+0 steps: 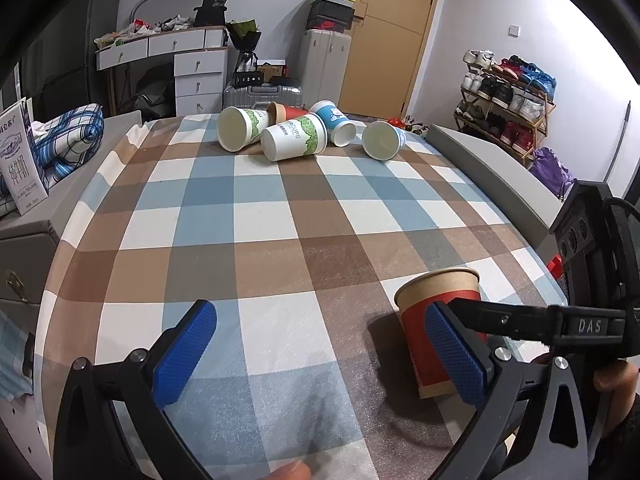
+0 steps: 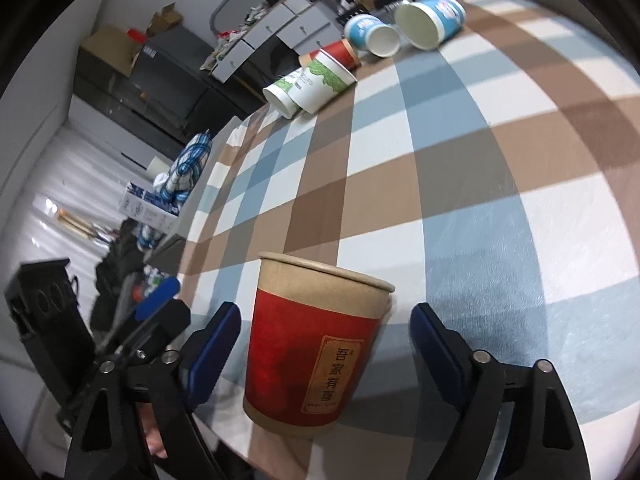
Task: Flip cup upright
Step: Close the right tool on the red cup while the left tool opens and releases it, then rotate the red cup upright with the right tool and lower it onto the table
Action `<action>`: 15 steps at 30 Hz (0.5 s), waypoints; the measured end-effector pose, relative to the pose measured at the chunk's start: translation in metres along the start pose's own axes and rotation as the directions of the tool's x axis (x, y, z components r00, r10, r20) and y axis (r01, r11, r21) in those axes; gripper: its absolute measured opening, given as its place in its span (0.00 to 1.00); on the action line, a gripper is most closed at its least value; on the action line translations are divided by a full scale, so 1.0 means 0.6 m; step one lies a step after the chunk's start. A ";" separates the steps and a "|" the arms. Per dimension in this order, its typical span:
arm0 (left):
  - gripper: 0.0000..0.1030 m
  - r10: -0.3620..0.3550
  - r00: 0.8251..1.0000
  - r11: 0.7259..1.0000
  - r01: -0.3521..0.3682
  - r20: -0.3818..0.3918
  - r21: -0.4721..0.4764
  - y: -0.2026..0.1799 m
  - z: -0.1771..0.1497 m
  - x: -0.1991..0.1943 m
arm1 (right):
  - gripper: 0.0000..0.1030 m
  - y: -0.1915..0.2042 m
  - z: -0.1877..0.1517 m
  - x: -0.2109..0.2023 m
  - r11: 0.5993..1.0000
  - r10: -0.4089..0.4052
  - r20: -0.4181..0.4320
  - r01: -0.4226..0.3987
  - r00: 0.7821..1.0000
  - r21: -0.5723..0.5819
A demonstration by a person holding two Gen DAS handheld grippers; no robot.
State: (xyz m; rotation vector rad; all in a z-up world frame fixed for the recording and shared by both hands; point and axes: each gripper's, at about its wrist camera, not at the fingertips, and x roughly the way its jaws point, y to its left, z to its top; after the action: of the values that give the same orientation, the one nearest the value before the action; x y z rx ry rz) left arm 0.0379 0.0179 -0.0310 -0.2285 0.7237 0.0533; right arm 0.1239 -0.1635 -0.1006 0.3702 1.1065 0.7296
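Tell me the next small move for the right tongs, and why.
Probably back the right tongs straight away from the red cup. It stands upright on the checked cloth, mouth up, and the jaws are open with gaps either side, so nothing needs holding. Five cups lie tipped at the far end.

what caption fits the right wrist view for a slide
Open right gripper straddles an upright red and kraft paper cup on the checked tablecloth; other cups lie tipped at the far edge.

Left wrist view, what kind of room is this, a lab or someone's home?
Most likely a lived-in home, perhaps a bedroom or entry area. A shoe rack full of sneakers stands by the door, suitcases sit against the wall, and a cluttered desk stands behind the table.
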 end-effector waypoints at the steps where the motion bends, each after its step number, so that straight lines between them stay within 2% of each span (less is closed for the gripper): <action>1: 0.98 -0.001 1.000 1.000 0.001 0.000 -0.002 0.001 0.001 0.000 | 0.79 -0.004 0.001 0.000 1.000 0.009 -0.002 -0.009 1.000 0.015; 4: 0.98 -0.005 1.000 1.000 0.005 0.004 -0.005 0.002 0.002 -0.003 | 0.69 -0.010 0.001 0.001 0.998 0.050 -0.014 -0.050 0.999 0.044; 5: 0.98 -0.004 1.000 1.000 0.004 0.006 -0.005 0.003 0.002 -0.003 | 0.63 -0.010 0.001 0.001 0.997 0.068 -0.017 -0.067 0.998 0.046; 10: 0.98 -0.002 1.000 1.000 0.002 0.002 -0.009 0.004 0.003 -0.002 | 0.57 0.010 0.001 -0.013 0.995 0.095 0.020 -0.095 0.995 0.000; 13: 0.98 -0.002 1.000 1.000 0.002 0.003 -0.013 0.008 0.004 -0.002 | 0.56 0.030 0.012 -0.027 0.997 0.015 0.100 -0.007 0.995 -0.075; 15: 0.98 0.000 1.000 1.000 0.000 0.004 -0.018 0.011 0.005 -0.001 | 0.56 0.053 0.025 -0.031 0.983 -0.082 0.180 0.110 0.980 -0.148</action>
State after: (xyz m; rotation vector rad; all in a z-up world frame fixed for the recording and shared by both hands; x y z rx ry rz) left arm 0.0383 0.0250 -0.0296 -0.2454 0.7199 0.0602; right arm 0.1220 -0.1521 -0.0624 0.2390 0.8895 0.6809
